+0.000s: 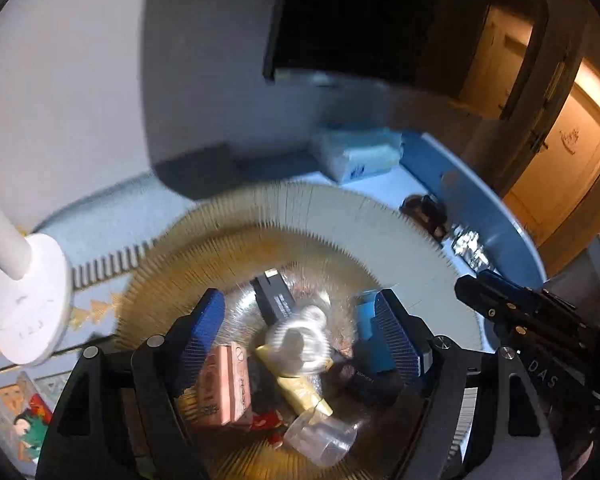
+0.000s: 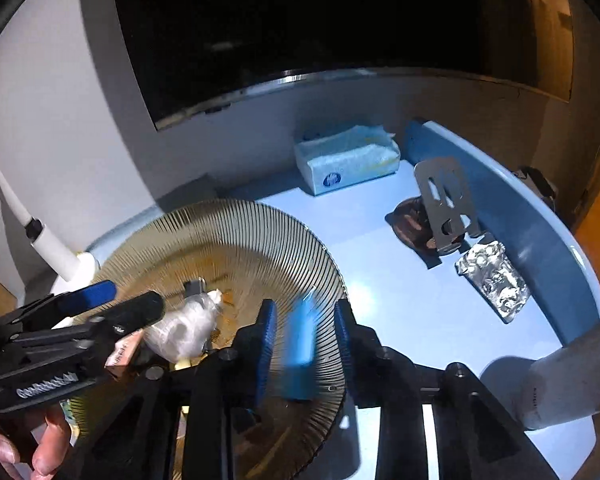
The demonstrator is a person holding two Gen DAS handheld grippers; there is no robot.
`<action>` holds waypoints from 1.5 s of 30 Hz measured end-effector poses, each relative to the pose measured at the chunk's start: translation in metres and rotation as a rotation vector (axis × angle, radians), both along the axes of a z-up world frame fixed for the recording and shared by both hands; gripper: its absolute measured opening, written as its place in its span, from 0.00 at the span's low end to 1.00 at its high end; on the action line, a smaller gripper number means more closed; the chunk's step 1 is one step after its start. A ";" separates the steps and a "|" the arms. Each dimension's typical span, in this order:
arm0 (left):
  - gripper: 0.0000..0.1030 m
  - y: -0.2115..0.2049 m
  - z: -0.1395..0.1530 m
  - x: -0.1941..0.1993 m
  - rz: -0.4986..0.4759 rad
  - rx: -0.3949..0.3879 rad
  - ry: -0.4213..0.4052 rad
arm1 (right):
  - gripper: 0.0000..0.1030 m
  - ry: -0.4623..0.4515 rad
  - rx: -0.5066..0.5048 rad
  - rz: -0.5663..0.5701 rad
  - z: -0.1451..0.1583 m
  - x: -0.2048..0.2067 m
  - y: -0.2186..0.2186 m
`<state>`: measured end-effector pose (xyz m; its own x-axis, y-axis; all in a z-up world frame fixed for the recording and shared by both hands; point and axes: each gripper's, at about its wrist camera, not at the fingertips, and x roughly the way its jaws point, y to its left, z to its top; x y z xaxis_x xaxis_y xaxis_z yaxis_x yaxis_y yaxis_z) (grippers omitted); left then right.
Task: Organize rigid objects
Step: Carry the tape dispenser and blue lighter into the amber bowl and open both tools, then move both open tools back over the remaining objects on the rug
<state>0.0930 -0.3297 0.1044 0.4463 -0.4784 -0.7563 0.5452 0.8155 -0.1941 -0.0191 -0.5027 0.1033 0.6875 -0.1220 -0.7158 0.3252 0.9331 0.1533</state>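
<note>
1. Your left gripper [image 1: 300, 334] is hovering at the bottom centre of the left wrist view, jaws standing wide with nothing between the blue ribbed pads [image 1: 204, 328]; a blurred white rounded object [image 1: 298, 340] is showing in the gap below them.

2. Under it, a ribbed glass plate [image 1: 340, 216] with fine radial ridges is holding a jumble of rigid items: a pink carton [image 1: 222, 390] at lower left, a black rectangular bar [image 1: 274, 298] with faint print, a pale yellow tube [image 1: 300, 392], and a clear plastic cup [image 1: 320, 438] lying on its side near the bottom edge.

3. Your right gripper [image 2: 306, 334] is sitting at the bottom centre of the right wrist view, jaws spread wide around a motion-blurred blue block [image 2: 300, 354] over the plate's right rim; whether the pads are touching it cannot be told.

4. At right of that frame, on the glossy light-blue table [image 2: 400, 300], a crinkled foil blister pack [image 2: 492, 282] is lying just beside a slotted metal stand [image 2: 446, 206].

5. A soft tissue pack [image 2: 346, 158] is resting at upper centre, against the wall.
</note>
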 end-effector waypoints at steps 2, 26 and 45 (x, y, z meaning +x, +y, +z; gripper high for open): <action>0.74 0.013 0.014 -0.004 -0.016 -0.040 0.002 | 0.37 -0.033 -0.005 -0.008 0.012 -0.010 0.002; 0.79 0.280 0.160 -0.119 0.194 -0.153 -0.394 | 0.60 -0.297 -0.035 0.375 0.129 -0.072 0.189; 0.82 0.298 -0.041 -0.069 0.150 0.158 -0.078 | 0.60 0.075 0.095 0.451 -0.017 -0.007 0.255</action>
